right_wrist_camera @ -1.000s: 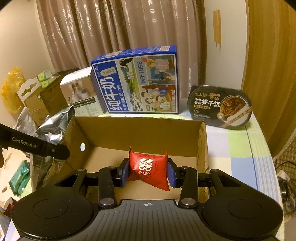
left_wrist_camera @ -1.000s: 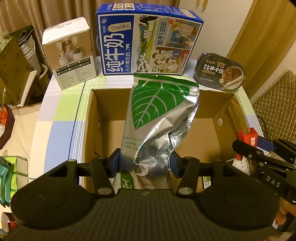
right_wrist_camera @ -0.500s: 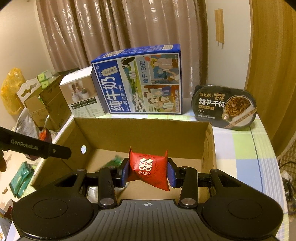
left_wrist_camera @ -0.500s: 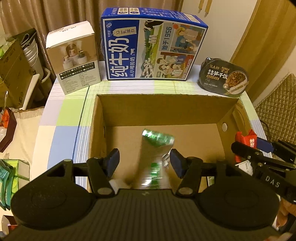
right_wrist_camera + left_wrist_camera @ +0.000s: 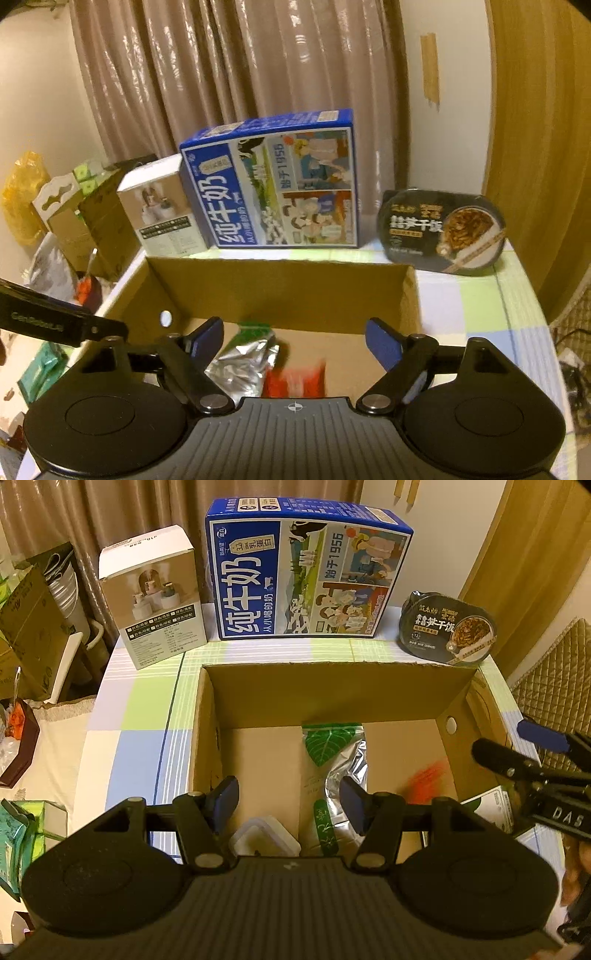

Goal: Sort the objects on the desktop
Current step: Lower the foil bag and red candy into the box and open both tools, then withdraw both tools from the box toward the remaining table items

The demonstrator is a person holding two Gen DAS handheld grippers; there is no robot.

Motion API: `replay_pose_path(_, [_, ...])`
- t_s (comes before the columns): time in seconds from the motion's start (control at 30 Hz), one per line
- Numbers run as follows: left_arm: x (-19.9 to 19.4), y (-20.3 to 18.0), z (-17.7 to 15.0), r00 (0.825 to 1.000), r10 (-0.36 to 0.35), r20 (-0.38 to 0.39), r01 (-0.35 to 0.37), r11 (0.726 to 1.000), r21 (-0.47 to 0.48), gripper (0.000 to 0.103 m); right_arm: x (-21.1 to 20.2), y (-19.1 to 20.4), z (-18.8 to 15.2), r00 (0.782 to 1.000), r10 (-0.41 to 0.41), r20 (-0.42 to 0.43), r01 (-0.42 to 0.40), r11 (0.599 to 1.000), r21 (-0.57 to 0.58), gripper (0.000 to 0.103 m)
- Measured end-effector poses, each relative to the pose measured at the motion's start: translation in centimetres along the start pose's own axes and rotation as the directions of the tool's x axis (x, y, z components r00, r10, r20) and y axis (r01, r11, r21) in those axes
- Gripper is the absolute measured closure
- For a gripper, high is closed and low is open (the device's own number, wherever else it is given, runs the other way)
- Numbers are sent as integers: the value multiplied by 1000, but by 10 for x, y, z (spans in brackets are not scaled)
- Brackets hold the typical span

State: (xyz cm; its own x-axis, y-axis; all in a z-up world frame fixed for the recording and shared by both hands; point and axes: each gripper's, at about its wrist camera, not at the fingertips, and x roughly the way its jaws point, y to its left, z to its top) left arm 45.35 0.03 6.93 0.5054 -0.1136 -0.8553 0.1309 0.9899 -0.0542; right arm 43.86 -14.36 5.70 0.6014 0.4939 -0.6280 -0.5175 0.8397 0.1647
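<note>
Brown curtain [image 5: 236, 74] (pleated) behind checked tablecloth [image 5: 147, 709].

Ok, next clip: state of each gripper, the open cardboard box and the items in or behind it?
Left gripper: open, empty.
Right gripper: open, empty.
Brown cardboard box: open-topped.
Silver foil pouch with green leaf: lying in the box.
Red packet: in the box, blurred.
Blue milk carton: upright behind the box.
Black meal tray: sealed, propped tilted.

Left hand-held gripper [image 5: 289, 804] gapes above foil pouch [image 5: 338, 771] in cardboard box [image 5: 332, 692].

Matt corrugated cardboard box [image 5: 332, 698]; crinkled glossy foil pouch [image 5: 341, 771]; ribbed black plastic tongs [image 5: 290, 805].
</note>
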Motion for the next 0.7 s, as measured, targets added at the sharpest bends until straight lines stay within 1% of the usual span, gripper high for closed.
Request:
replay_pose_path(0.23, [-5, -1, -9, 1000, 1, -2, -1, 1000, 9, 47, -10, -13, -5, 1000, -10, -23, 10, 1000, 12, 22])
replay_pose_path(0.4, [-17, 0, -17, 1000, 1, 7, -1, 1000, 3, 45, -25, -18, -12, 999, -23, -31, 23, 1000, 9, 22])
replay_pose_path(0.57, [-38, 0, -31, 1000, 9, 21, -9, 1000, 5, 42, -53, -17, -20, 999, -37, -29, 37, 999, -6, 20])
replay_pose_path(0.7, [-60, -2, -50, 1000, 11, 29, -12, 1000, 21, 38, -81, -14, -27, 999, -48, -15, 48, 999, -18, 18])
